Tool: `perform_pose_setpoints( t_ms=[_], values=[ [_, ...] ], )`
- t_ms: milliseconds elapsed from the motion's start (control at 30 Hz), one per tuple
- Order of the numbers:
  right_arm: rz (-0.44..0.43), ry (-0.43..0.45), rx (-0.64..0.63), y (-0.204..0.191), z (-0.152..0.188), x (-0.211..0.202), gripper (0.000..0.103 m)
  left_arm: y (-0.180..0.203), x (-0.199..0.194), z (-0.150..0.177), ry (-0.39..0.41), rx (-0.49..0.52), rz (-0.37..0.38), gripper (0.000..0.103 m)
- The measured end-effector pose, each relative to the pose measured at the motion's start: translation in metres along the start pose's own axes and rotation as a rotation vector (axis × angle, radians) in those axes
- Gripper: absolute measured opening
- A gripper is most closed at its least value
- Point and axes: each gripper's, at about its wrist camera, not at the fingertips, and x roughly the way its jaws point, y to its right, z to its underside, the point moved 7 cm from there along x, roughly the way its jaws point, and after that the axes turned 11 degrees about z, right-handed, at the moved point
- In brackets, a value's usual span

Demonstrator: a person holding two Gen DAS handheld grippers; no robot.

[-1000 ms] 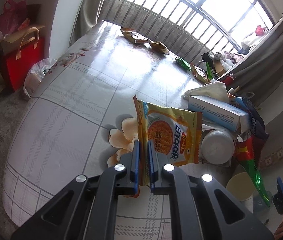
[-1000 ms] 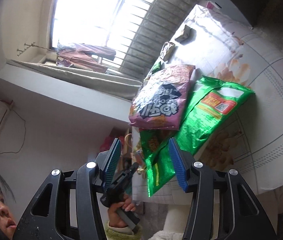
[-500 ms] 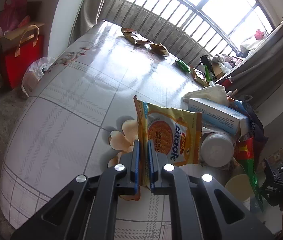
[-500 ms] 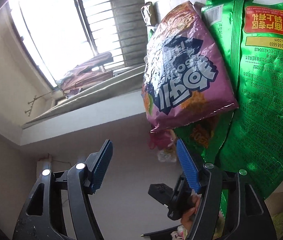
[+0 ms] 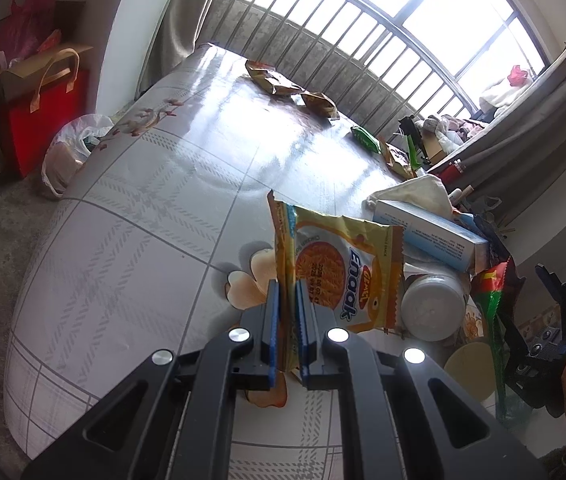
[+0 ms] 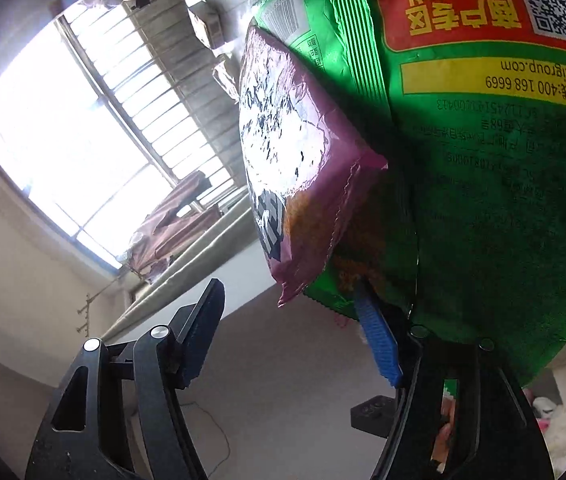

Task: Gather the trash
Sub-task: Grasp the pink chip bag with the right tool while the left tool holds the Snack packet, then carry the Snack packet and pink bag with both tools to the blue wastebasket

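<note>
My left gripper (image 5: 288, 312) is shut on the edge of a yellow Enaak snack wrapper (image 5: 343, 272) and holds it upright above the table (image 5: 131, 220). My right gripper (image 6: 291, 320) is open and tilted, close under a large green snack bag (image 6: 483, 168) and a purple snack bag (image 6: 295, 152). Its right finger (image 6: 375, 336) touches the green bag's lower edge; the left finger is apart from both bags. The right gripper also shows in the left wrist view (image 5: 551, 340), held by a hand at the table's right edge.
More wrappers (image 5: 275, 80) lie at the table's far end near the window bars. A white box (image 5: 427, 228), a white jar (image 5: 431, 308), a cloth and clutter crowd the right side. A red bag (image 5: 43, 112) and a plastic bag (image 5: 71, 148) stand on the floor left.
My right gripper has swung up close under the green and purple bags, which now fill its view. My left gripper has stayed shut on the yellow wrapper, rising slightly.
</note>
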Motion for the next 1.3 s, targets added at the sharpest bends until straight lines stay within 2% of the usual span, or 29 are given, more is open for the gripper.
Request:
perform_pose_setpoints(
  t_ms=[100,200,267,400,700,933,1300],
  values=[
    [-0.028,0.004,0.013,0.006,0.001,-0.008,0.048,0.0,-0.001,-0.001,0.002,0.001,-0.001,0.007],
    [-0.056,0.012,0.025,0.013,-0.002,-0.011,0.029,0.0,-0.003,-0.001,0.01,0.002,0.003,0.007],
    [-0.076,0.002,0.038,0.018,-0.004,-0.009,0.012,-0.001,-0.005,-0.002,0.015,0.001,0.004,0.007],
    [-0.122,-0.016,0.036,0.03,-0.003,-0.011,0.002,-0.002,-0.007,-0.002,0.013,0.004,-0.001,0.007],
    [-0.199,-0.01,-0.121,0.022,0.016,-0.044,0.0,0.009,-0.023,-0.008,0.05,0.024,-0.006,0.007],
    [-0.259,-0.051,-0.249,0.016,0.036,-0.067,0.0,0.02,-0.031,-0.011,0.066,0.046,0.003,0.007],
    [-0.405,-0.028,-0.475,-0.048,0.054,-0.095,0.0,0.057,-0.052,-0.035,0.13,0.113,0.045,0.007]
  ],
)
